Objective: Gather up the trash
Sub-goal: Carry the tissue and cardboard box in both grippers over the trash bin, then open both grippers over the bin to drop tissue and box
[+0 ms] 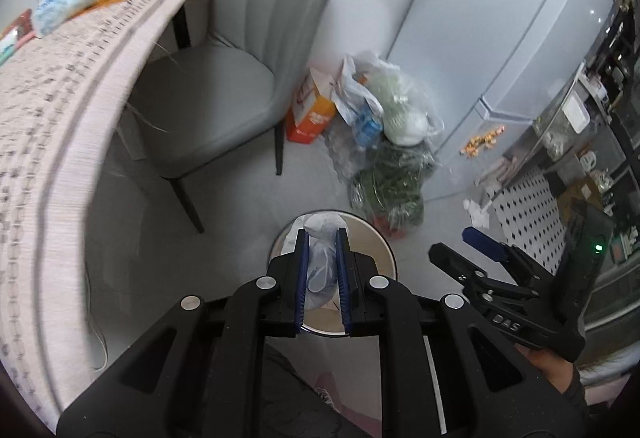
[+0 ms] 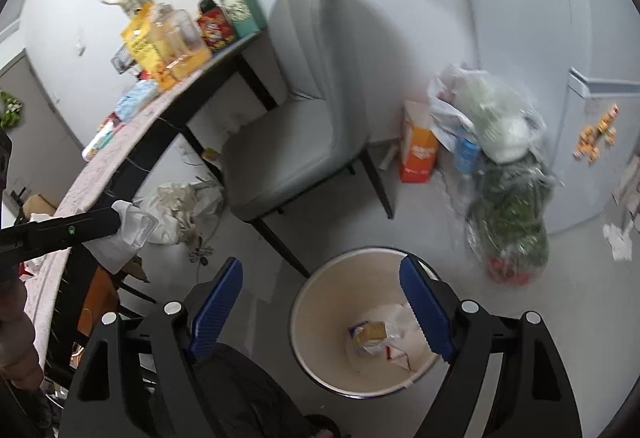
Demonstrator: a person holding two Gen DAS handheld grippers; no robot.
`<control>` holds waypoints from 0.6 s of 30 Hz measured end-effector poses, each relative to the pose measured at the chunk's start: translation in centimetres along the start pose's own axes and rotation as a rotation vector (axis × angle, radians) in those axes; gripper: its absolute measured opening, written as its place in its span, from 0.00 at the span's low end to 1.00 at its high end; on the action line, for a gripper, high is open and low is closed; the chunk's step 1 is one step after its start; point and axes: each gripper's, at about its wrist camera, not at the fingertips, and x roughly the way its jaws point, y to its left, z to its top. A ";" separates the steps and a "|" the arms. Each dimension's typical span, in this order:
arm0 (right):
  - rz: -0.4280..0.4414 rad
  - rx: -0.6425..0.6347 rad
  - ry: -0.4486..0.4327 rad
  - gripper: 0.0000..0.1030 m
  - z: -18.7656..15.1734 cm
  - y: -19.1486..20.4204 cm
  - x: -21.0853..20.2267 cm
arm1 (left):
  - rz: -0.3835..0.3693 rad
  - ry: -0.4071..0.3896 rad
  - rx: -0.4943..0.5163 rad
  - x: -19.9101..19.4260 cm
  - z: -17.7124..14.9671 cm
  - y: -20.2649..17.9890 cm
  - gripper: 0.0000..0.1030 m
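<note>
White crumpled plastic (image 1: pixel 320 266) is sitting clamped in the left claw (image 1: pixel 322 276) above the bin (image 2: pixel 320 302); the right claw (image 2: pixel 320 310) is gaping empty. Next, the left should release.

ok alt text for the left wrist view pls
The left gripper, its blue-padded fingers shut on a crumpled translucent plastic wrapper, hangs over a round cream waste bin on a pale floor. A grey upholstered chair stands behind; the open right gripper is alongside.
</note>
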 end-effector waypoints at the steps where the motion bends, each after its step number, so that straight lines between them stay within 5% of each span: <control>1: -0.004 0.006 0.004 0.77 -0.2 -0.5 -0.1 | -0.005 0.014 0.005 0.8 0.0 -0.5 0.13; 11: -0.055 0.057 -0.002 0.77 -1.2 -5.1 -3.0 | -0.073 0.095 0.027 5.9 -0.1 -3.9 0.19; 13: -0.060 0.060 -0.007 0.77 -1.1 -5.4 -3.3 | -0.093 0.112 0.006 6.5 0.2 -4.2 0.60; 15: -0.061 0.061 -0.010 0.77 -1.0 -5.4 -3.5 | -0.086 0.057 -0.007 5.9 0.5 -4.2 0.81; 18: -0.063 0.063 -0.011 0.77 -0.8 -5.3 -3.7 | -0.095 0.015 -0.030 4.8 1.0 -3.6 0.89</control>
